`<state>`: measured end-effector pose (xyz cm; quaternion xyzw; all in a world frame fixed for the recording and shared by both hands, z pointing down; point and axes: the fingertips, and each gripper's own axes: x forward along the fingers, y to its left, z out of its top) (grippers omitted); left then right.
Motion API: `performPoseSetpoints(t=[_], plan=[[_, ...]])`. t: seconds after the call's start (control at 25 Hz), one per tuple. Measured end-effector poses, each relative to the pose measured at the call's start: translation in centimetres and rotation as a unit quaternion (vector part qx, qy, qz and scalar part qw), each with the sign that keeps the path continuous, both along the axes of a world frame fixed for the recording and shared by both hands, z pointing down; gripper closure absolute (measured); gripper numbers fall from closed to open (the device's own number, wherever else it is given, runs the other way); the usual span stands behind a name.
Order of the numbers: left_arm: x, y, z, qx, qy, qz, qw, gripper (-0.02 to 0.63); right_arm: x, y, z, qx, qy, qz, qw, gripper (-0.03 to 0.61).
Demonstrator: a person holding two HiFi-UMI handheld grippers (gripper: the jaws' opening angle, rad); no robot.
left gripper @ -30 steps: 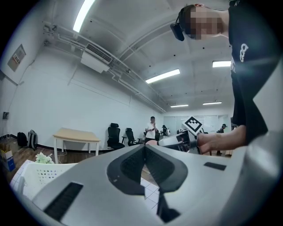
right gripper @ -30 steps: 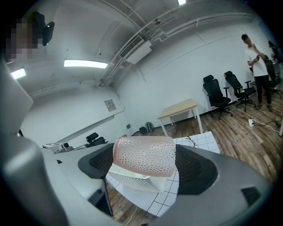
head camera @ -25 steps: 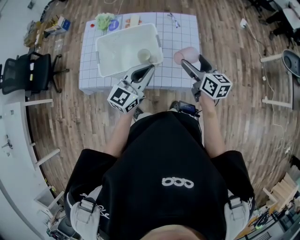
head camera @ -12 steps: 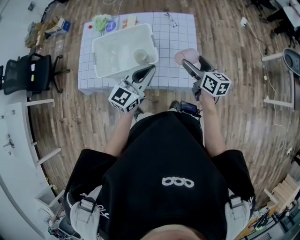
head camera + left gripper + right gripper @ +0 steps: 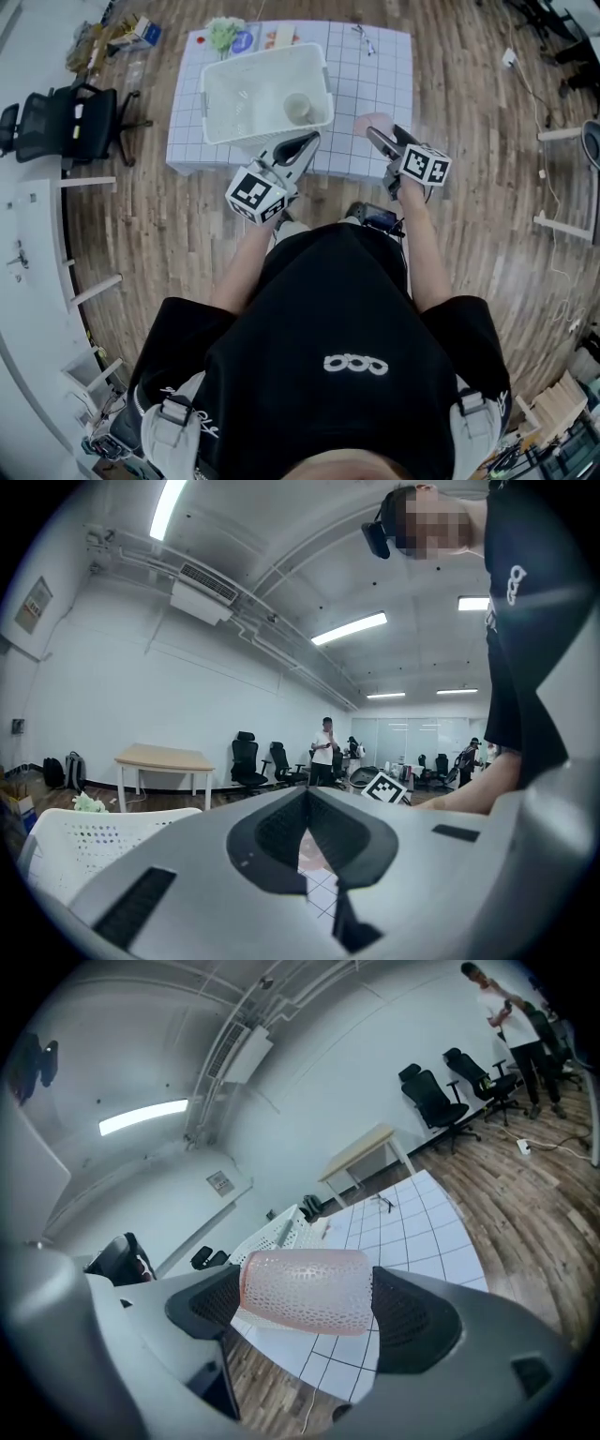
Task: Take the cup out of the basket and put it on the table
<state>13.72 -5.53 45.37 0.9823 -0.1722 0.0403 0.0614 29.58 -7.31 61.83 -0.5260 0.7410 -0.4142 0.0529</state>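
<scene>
- Two cups are seen. One pink cup [image 5: 305, 1288] is clamped between the jaws of the right tool [image 5: 382, 133] and is held over the desk [image 5: 375, 84], at 4 o'clock from the single basket [image 5: 234, 84].
- One pale cup [image 5: 298, 108] is seen inside the basket, at its 4 o'clock corner.
- The left tool [image 5: 306, 799] is held empty with its jaws together, at 6 o'clock from the basket.

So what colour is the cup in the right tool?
Pale pink cup, clearest in right gripper view.
</scene>
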Motion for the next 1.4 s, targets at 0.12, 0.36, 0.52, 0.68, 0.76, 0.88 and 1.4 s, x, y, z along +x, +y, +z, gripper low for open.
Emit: performPoseSetpoints(t=[0.12, 0.36, 0.52, 0.68, 0.76, 0.88, 1.4], plan=[[-0.5, -0.1, 0.3, -0.001, -0.005, -0.010, 0.9999, 0.606, -0.6, -0.7, 3.3, -0.025, -0.035, -0.005, 0.999, 0.170], [-1.9, -0.3, 0.7, -0.004, -0.014, -0.034, 0.9993, 0.606, -2.1, -2.5, 9.7, -0.076, -0.126, 0.003, 0.989, 0.170], [-2.8, -0.5, 1.1, -0.007, -0.019, -0.052, 0.9985, 0.606, -3.0, -3.5, 13.4, -0.103, -0.176, 0.015, 0.979, 0.170], [-3.6, -0.6, 1.3, -0.009, -0.022, -0.065, 0.9976, 0.606, -3.9, -4.1, 14.9, -0.111, -0.220, 0.024, 0.969, 0.170], [-4.0, -0.6, 1.4, -0.011, -0.023, -0.073, 0.9970, 0.606, -4.1, -4.3, 15.6, -0.116, -0.226, 0.026, 0.967, 0.170], [-4.4, -0.6, 1.5, -0.011, -0.025, -0.080, 0.9965, 0.606, -3.8, -4.2, 16.3, -0.124, -0.229, 0.032, 0.965, 0.170], [-4.6, -0.2, 1.4, -0.015, -0.022, -0.080, 0.9964, 0.606, -3.5, -3.7, 17.2, -0.136, -0.258, 0.060, 0.955, 0.169]])
